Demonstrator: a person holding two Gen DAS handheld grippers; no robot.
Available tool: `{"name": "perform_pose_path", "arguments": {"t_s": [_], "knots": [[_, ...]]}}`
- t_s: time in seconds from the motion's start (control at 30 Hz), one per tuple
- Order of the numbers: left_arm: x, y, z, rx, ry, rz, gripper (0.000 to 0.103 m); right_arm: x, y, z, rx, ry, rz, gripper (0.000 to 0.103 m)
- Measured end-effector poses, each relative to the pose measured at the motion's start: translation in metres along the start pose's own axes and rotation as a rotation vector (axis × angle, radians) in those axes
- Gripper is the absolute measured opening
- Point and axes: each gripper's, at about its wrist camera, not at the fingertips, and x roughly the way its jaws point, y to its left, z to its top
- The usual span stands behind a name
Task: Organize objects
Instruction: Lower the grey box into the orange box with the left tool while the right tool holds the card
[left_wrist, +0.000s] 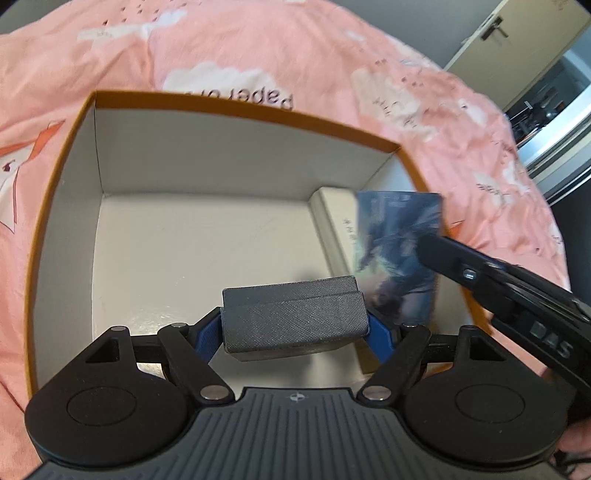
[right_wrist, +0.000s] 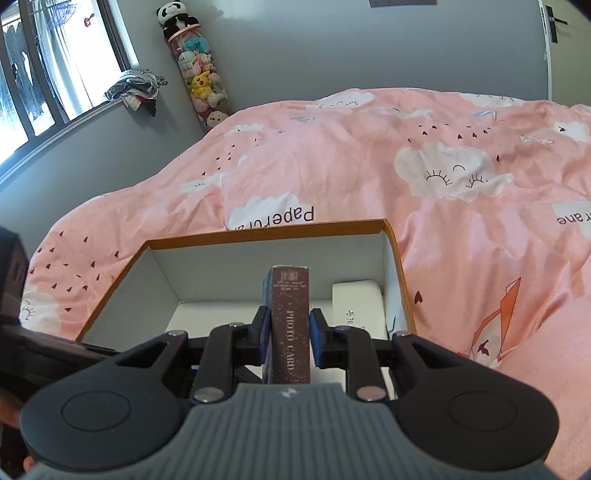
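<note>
Left gripper (left_wrist: 295, 325) is clamped on a grey case (left_wrist: 293, 314) over the box's (left_wrist: 66, 206) near edge. Right gripper (right_wrist: 286, 336) pinches the photo-card pack (right_wrist: 290, 325) by its flat faces above the box's right side. Both look light, rigid, slightly slick.

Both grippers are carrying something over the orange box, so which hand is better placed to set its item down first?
Probably left: the left gripper holds the grey case low inside the orange box, over bare floor. The right gripper's photo card box sits near the rim.
</note>
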Motion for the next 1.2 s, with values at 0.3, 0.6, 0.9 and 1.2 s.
{"name": "perform_pose_path", "arguments": {"t_s": [0.3,0.6,0.9,1.2], "knots": [[0.026,0.003,0.021,-0.036,0.085,0.059,0.091,0.007,-0.004,0.0,-0.005,0.008,-0.006,0.024],[0.033,-0.007,0.035,0.031,0.057,0.149,0.092,0.01,-0.004,0.002,-0.013,0.015,-0.018,0.024],[0.045,0.008,0.057,-0.018,0.081,0.078,0.096,0.008,-0.002,0.007,-0.028,0.008,-0.024,0.024],[0.063,0.016,0.068,-0.015,0.104,0.015,0.103,0.009,-0.006,0.01,-0.025,0.015,-0.025,0.024]]}}
